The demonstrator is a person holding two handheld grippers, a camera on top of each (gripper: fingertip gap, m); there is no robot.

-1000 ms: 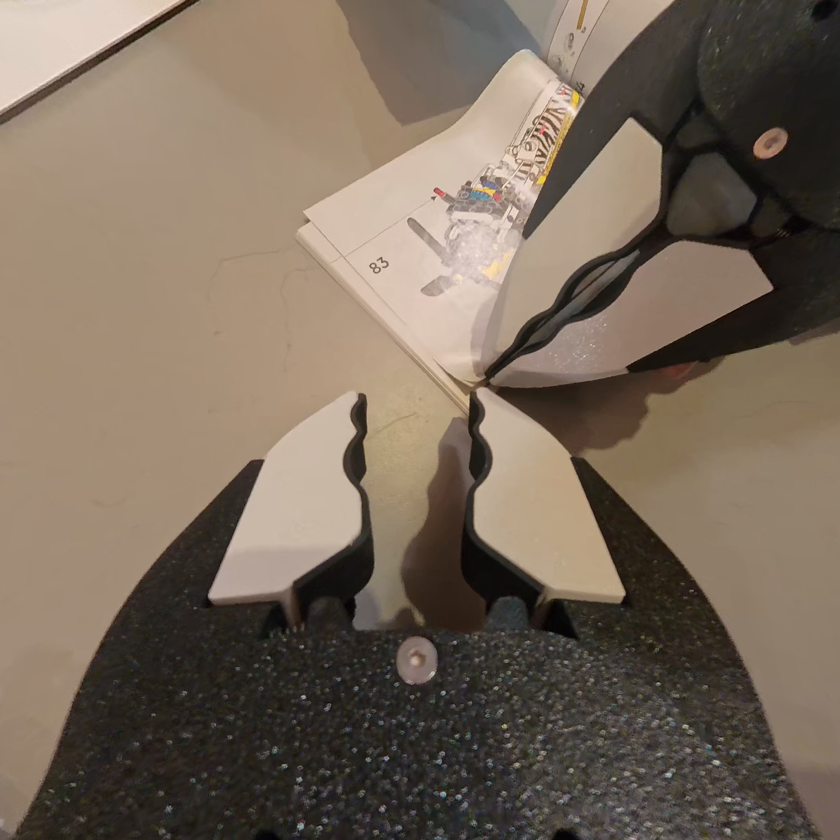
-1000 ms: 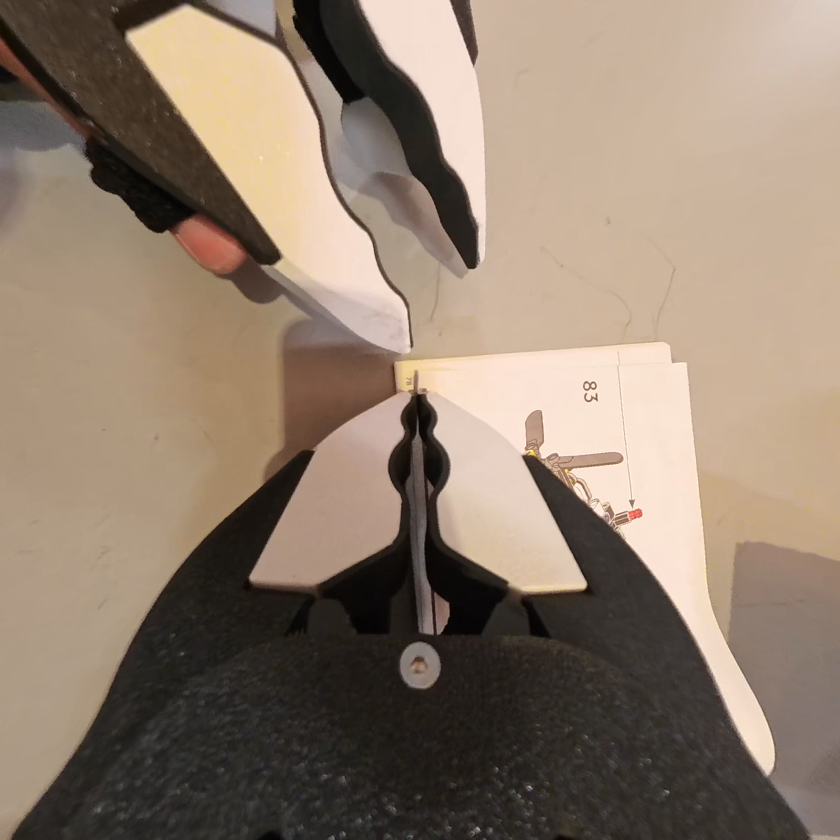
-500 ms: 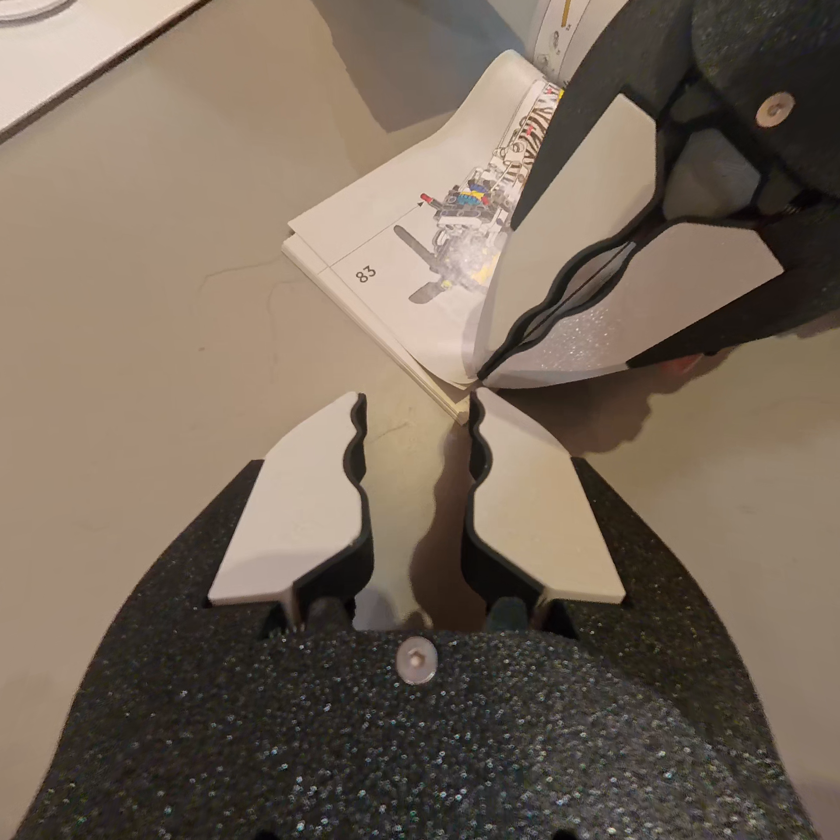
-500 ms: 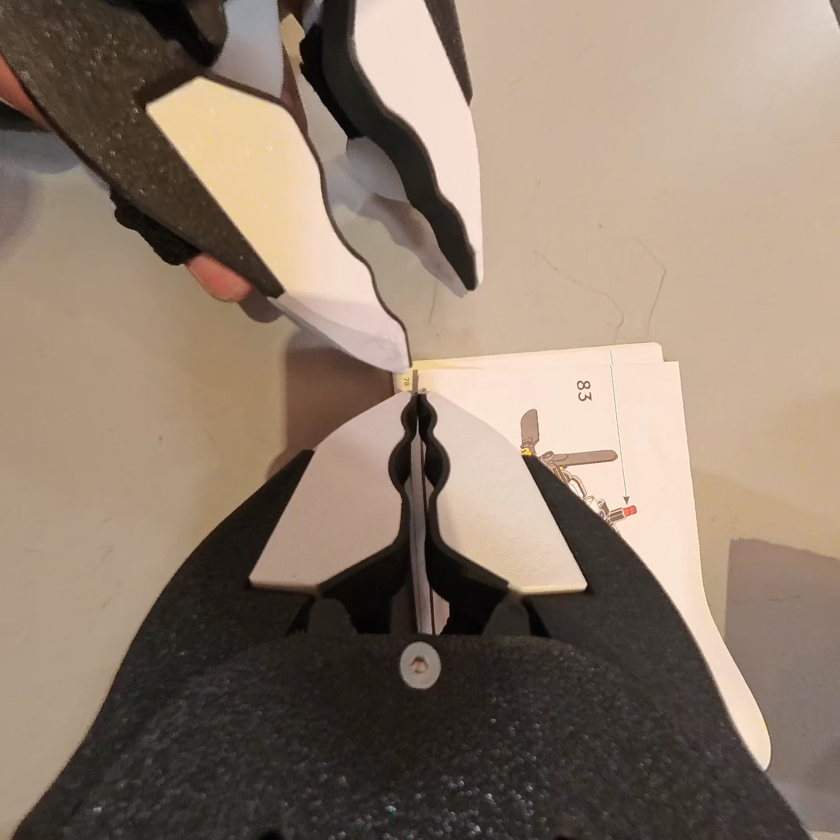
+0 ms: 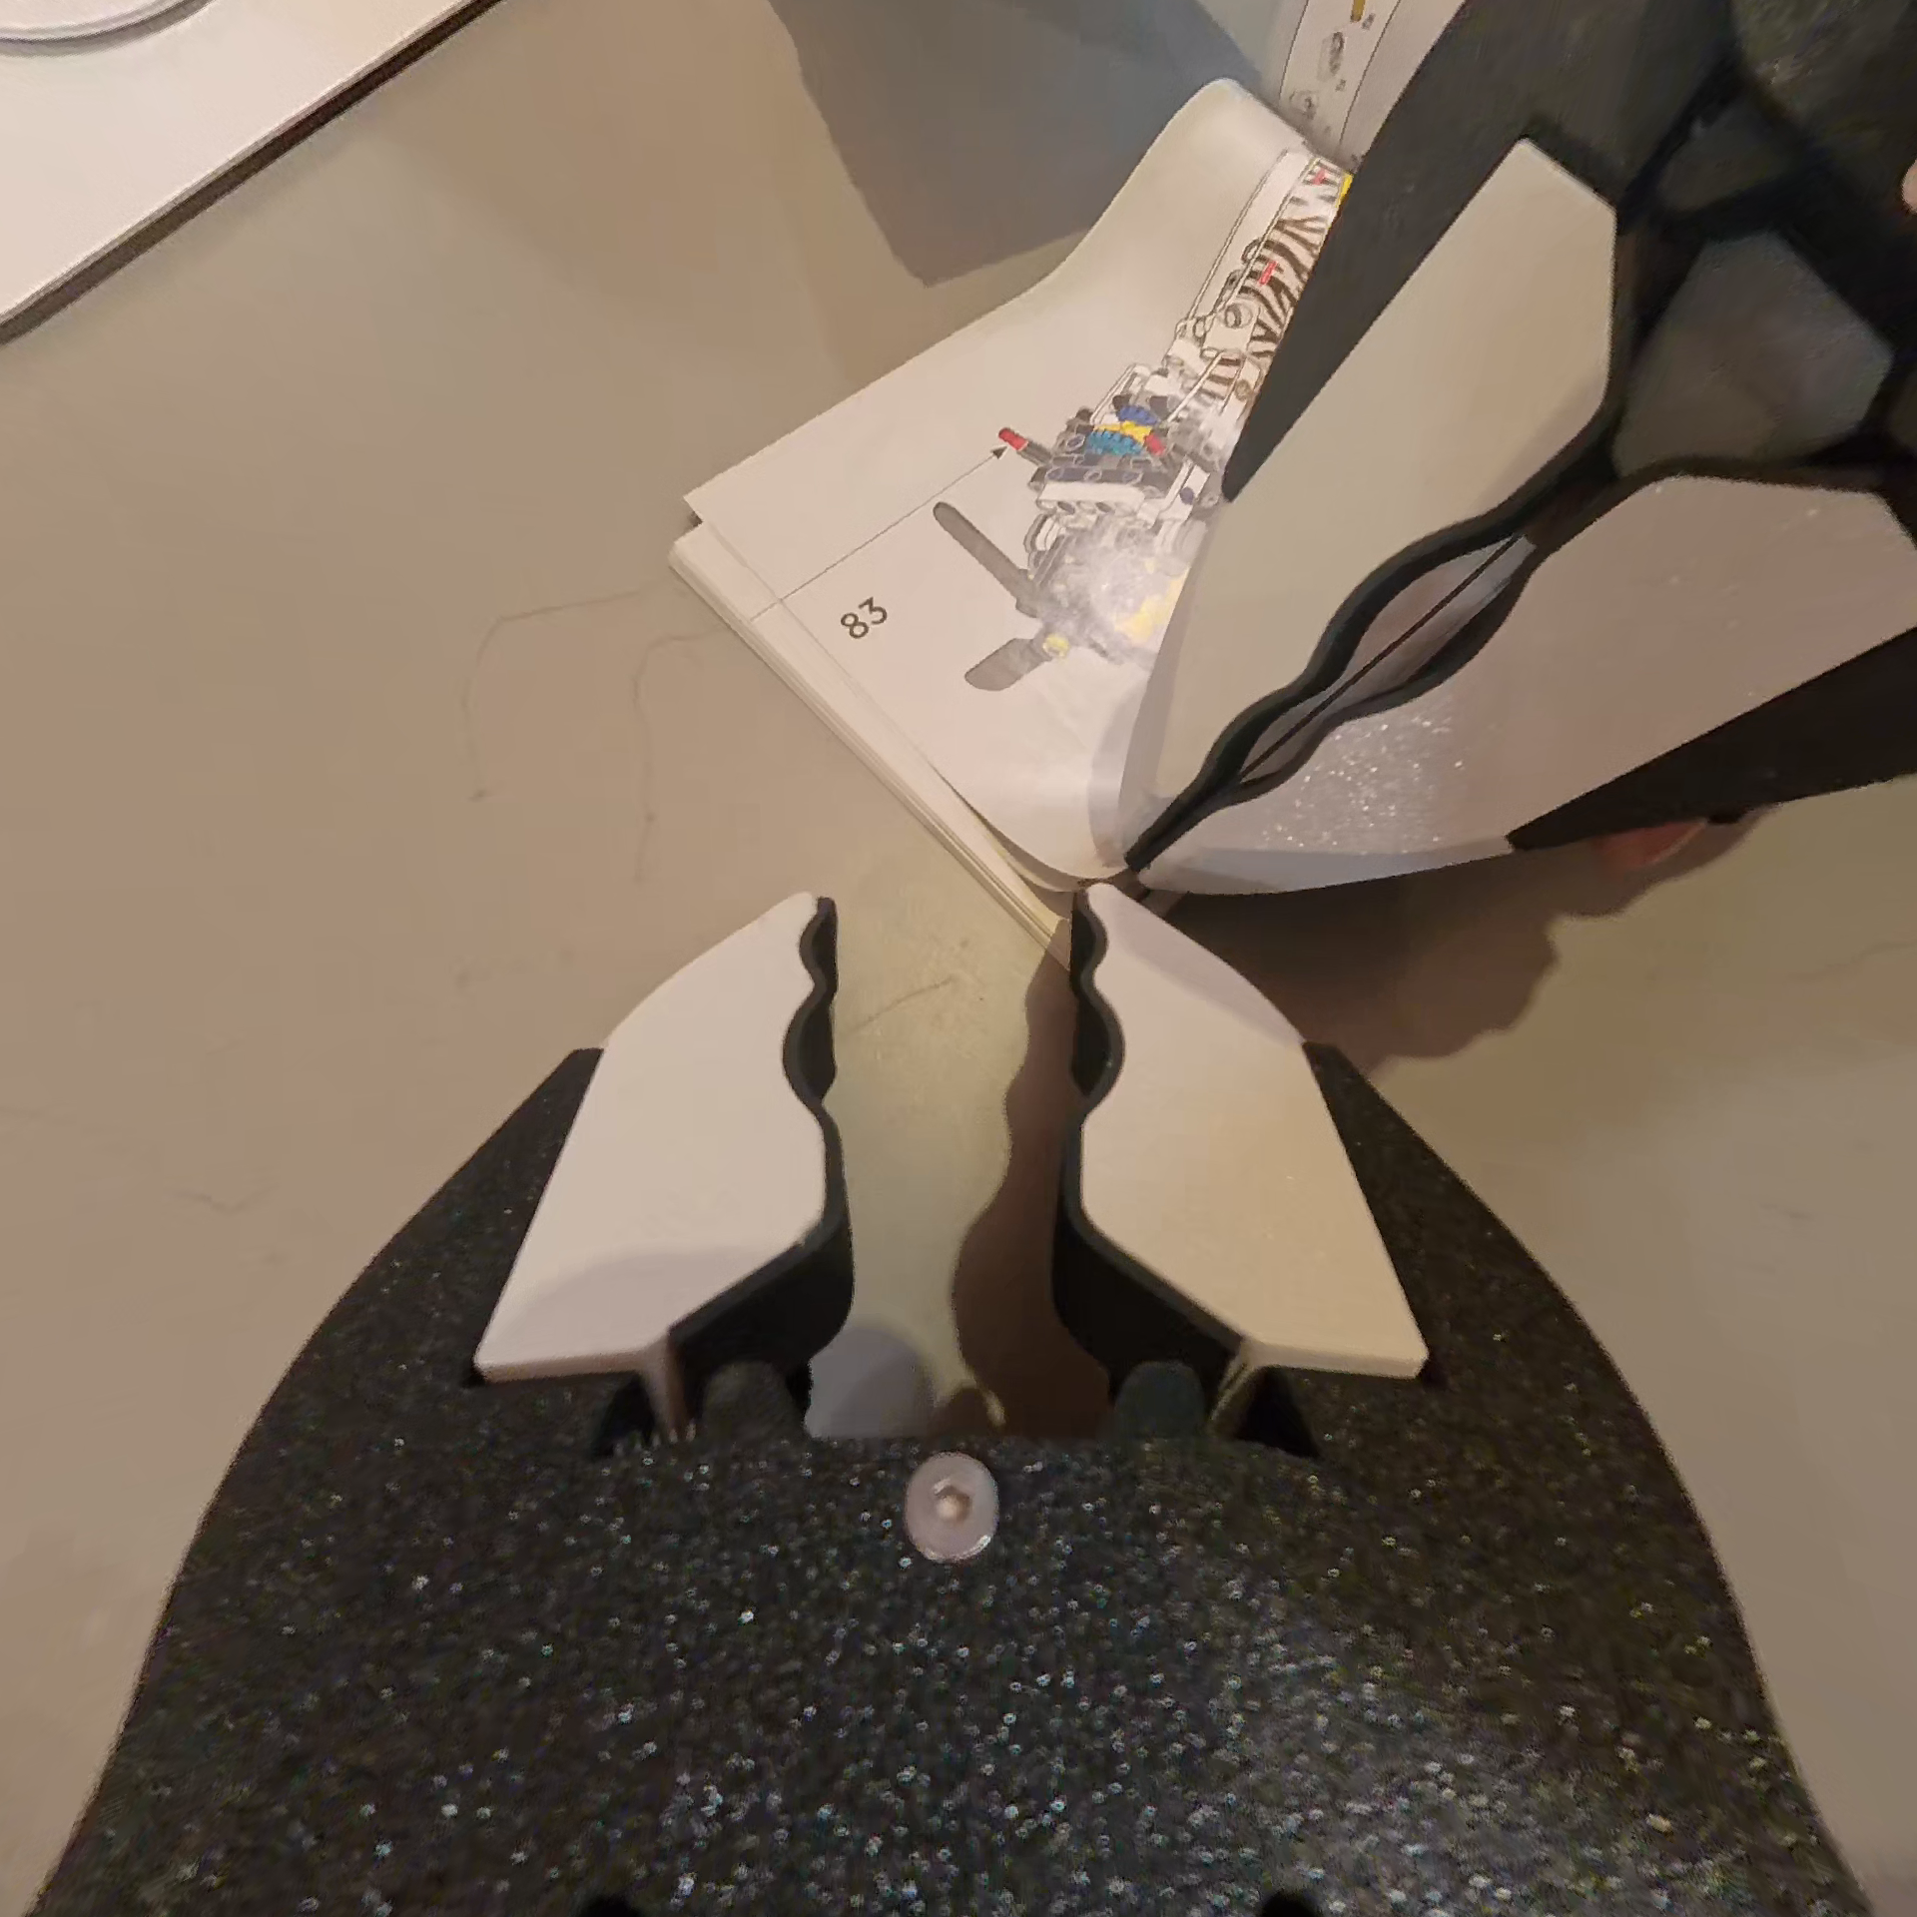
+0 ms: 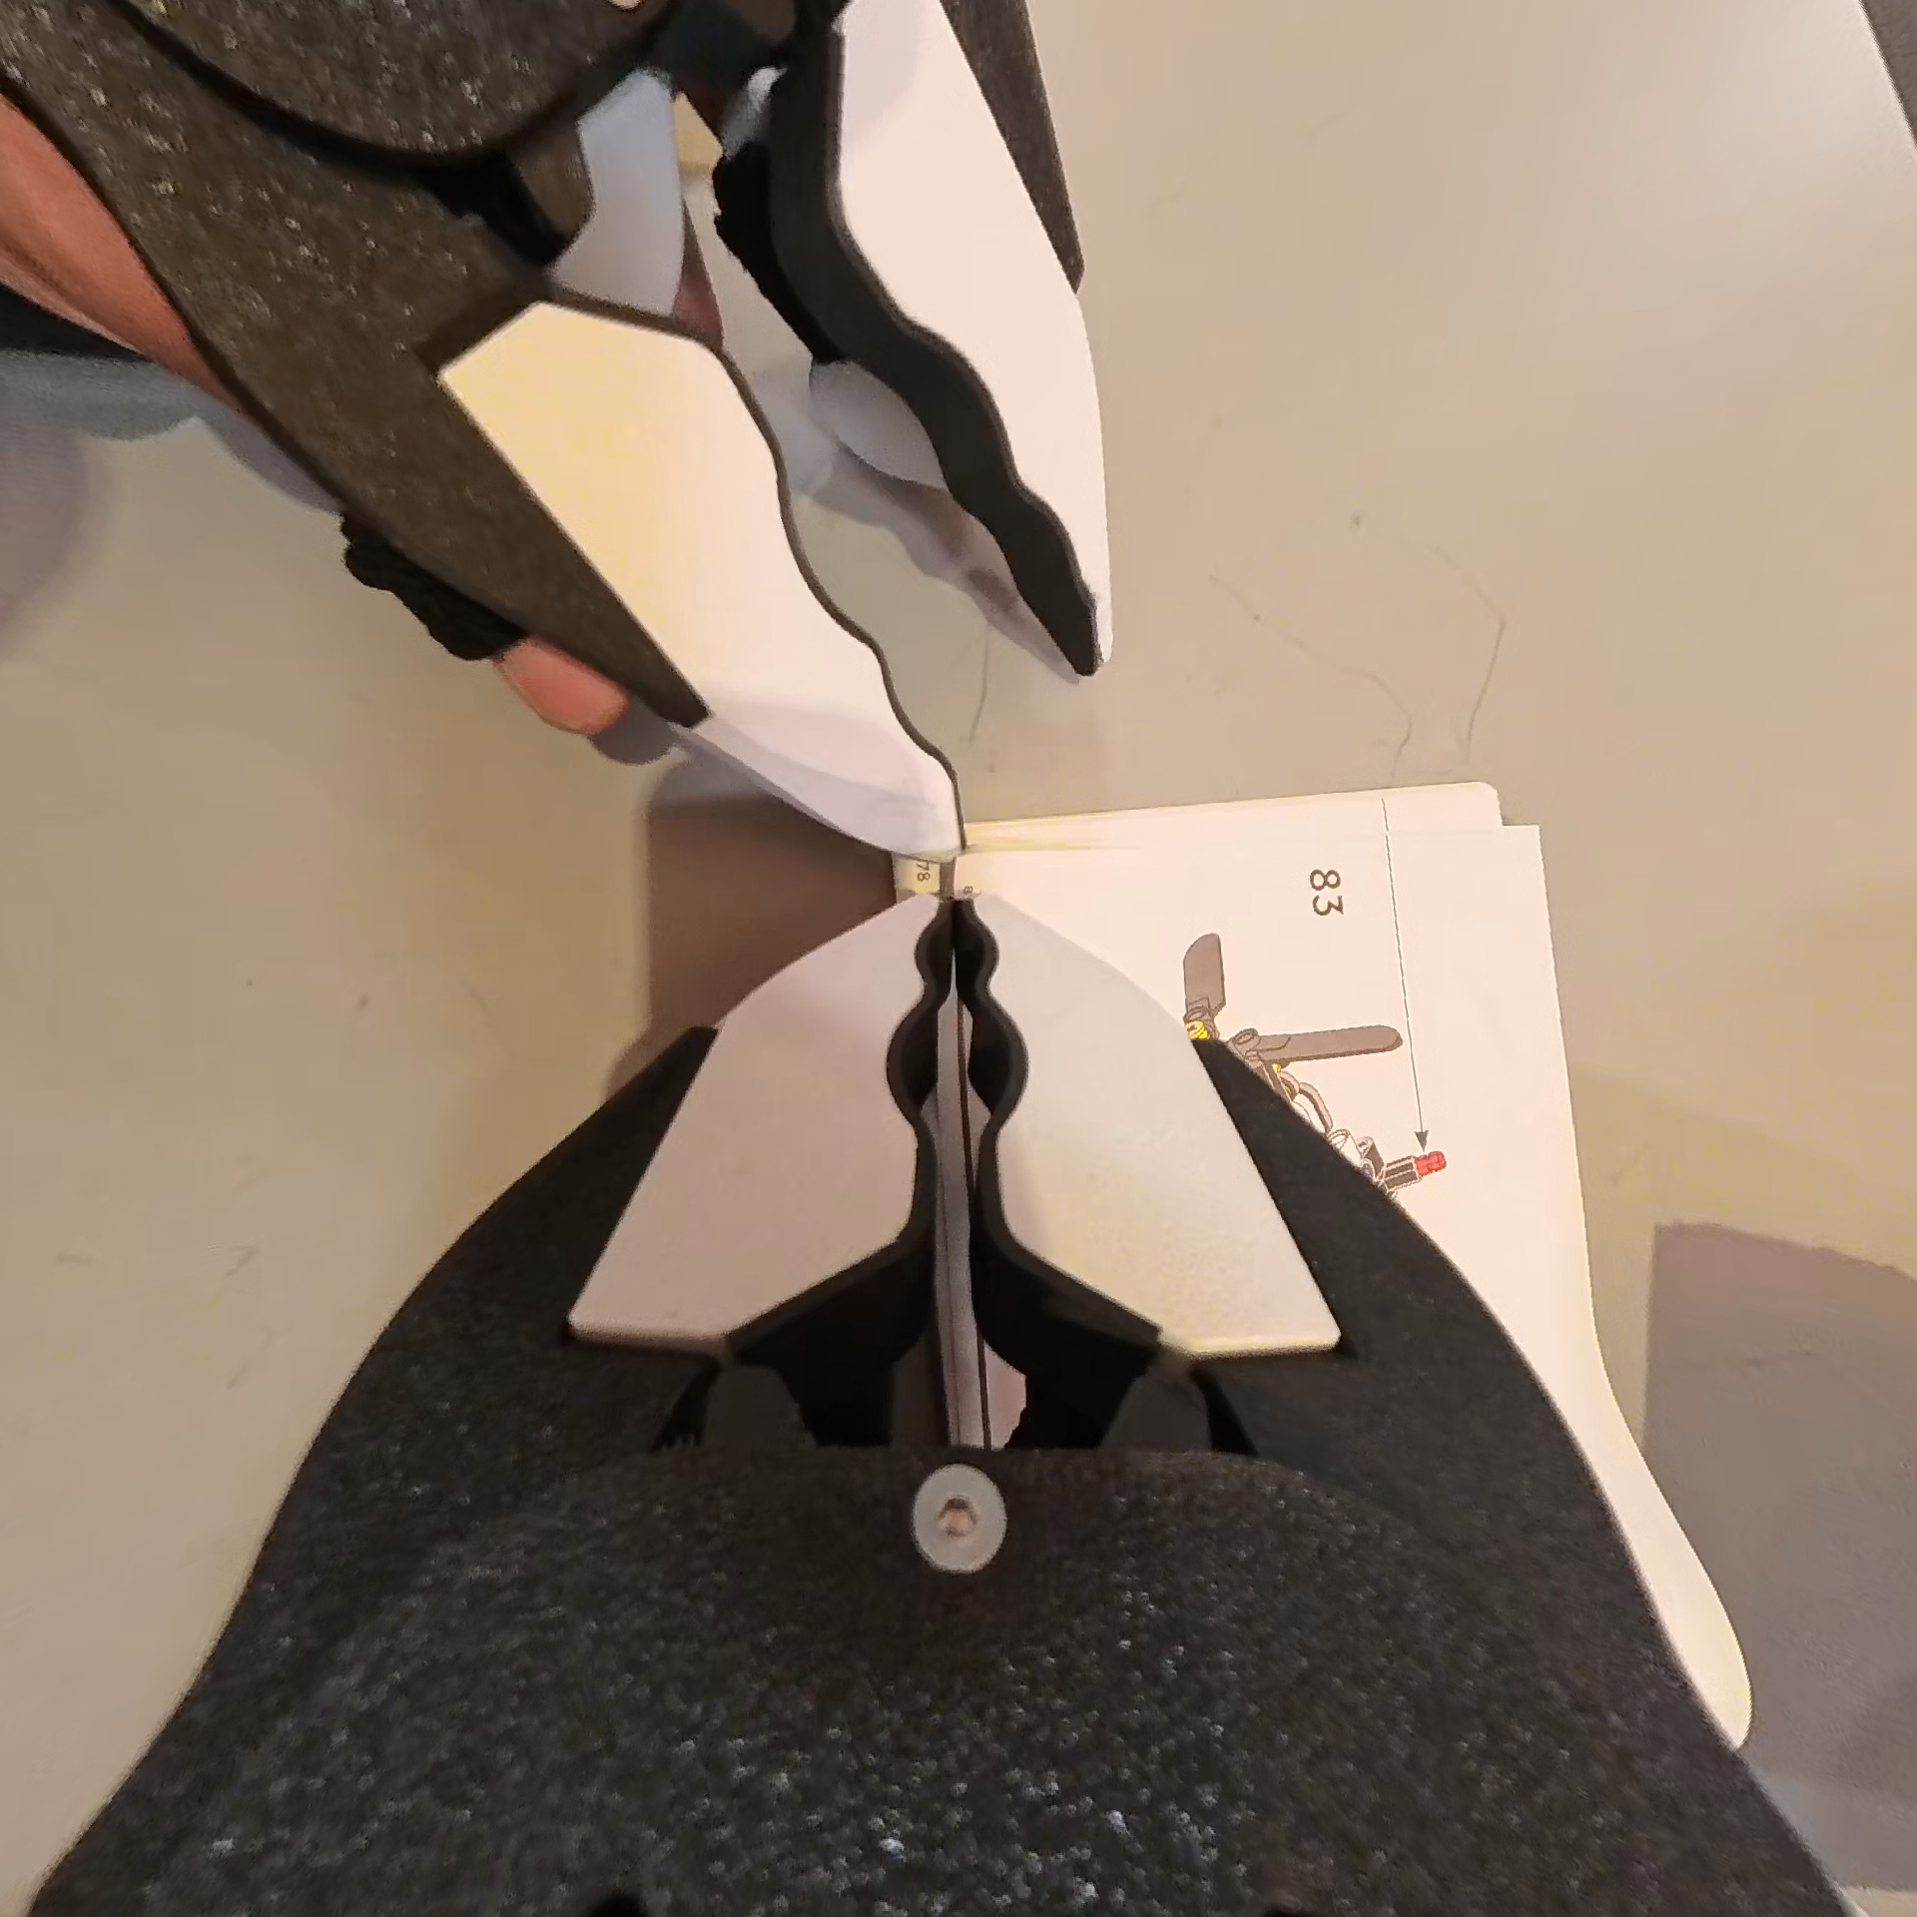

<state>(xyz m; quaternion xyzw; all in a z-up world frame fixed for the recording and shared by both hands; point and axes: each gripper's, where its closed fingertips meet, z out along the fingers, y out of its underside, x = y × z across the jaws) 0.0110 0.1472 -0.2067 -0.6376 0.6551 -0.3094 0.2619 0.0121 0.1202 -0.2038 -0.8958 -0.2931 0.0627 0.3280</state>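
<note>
My right gripper [image 6: 952,905] pinches 1 page [image 5: 1162,716] at the booklet [image 5: 903,581] corner; left gripper [image 5: 949,923], spread & empty, sits just beside that corner. Lift slow w/ light tension, I'd say, so nothing tears.

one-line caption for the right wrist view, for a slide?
Right gripper shut on a lifted page of an illustrated instruction booklet on a beige table; open left gripper at booklet's corner.
</note>
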